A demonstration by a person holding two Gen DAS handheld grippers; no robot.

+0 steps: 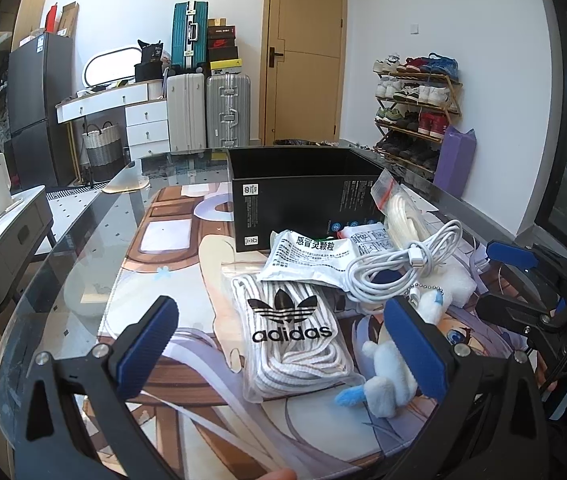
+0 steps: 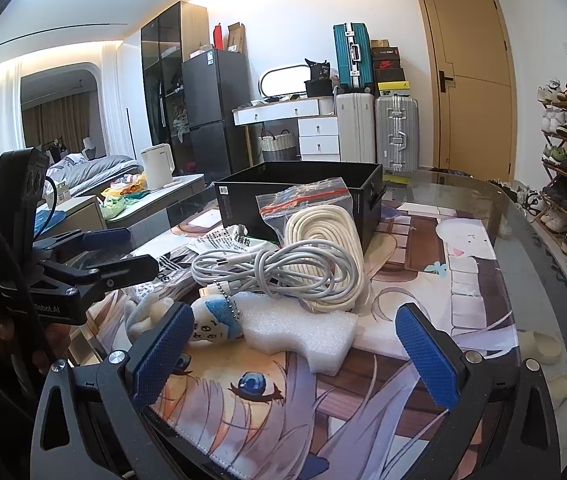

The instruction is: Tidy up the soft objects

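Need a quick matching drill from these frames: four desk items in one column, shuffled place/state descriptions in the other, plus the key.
1. black box
2. charging cable
3. plush keychain
4. laces bag

A. printed with an adidas logo
B. open-topped, at the back of the mat
C. coiled white, on the pile
D. beside the foam block

Pairs: 1-B, 2-C, 3-D, 4-A

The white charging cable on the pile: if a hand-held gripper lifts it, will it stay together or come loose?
The white charging cable is loosely coiled with no tie visible, so it will probably sag and loops may slip out. It looks light. It rests on the bagged rope, which it may drag.
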